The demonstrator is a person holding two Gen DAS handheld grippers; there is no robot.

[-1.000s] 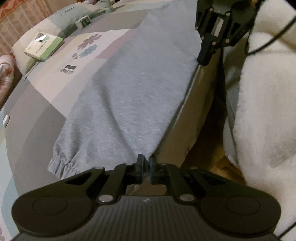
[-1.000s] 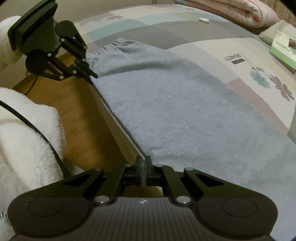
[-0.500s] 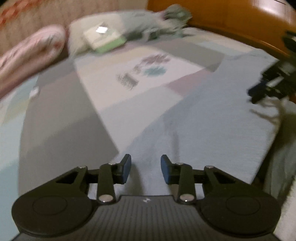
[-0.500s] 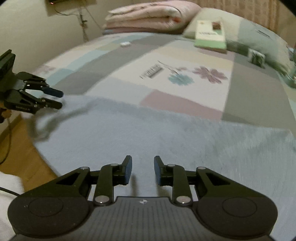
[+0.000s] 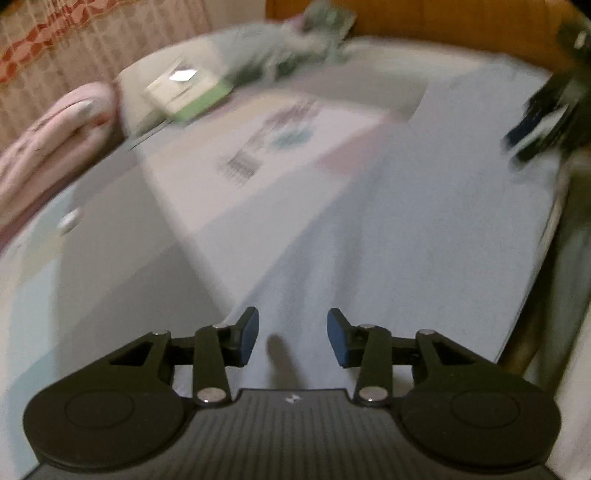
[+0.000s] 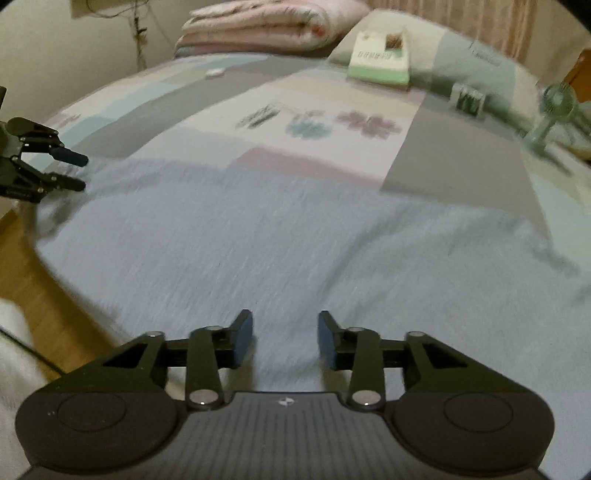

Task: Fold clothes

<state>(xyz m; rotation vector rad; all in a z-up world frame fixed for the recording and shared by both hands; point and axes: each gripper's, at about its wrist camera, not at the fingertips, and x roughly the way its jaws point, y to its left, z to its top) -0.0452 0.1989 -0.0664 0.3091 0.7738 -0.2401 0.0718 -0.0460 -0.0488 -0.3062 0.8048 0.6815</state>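
Note:
A grey garment (image 5: 424, 229) (image 6: 295, 240) lies flat along the near edge of a bed. My left gripper (image 5: 291, 338) hovers open just above its cloth, with nothing between the blue pads. My right gripper (image 6: 285, 338) also stands open over the garment and holds nothing. Each gripper shows in the other's view: the right one (image 5: 535, 136) blurred at the far right edge, the left one (image 6: 70, 171) open at the far left edge of the garment.
The patchwork bedspread (image 6: 332, 110) carries a green-edged book (image 6: 380, 59), a folded pink quilt (image 6: 269, 26), a pillow (image 6: 472, 62) and a small green fan (image 6: 554, 110). Wooden floor (image 6: 40, 295) lies to the left of the bed. A wooden headboard (image 5: 443, 22) rises behind.
Both grippers were shut on the garment's edge a second ago; they have let go, opened and swung up over the bed. The garment now lies flat.

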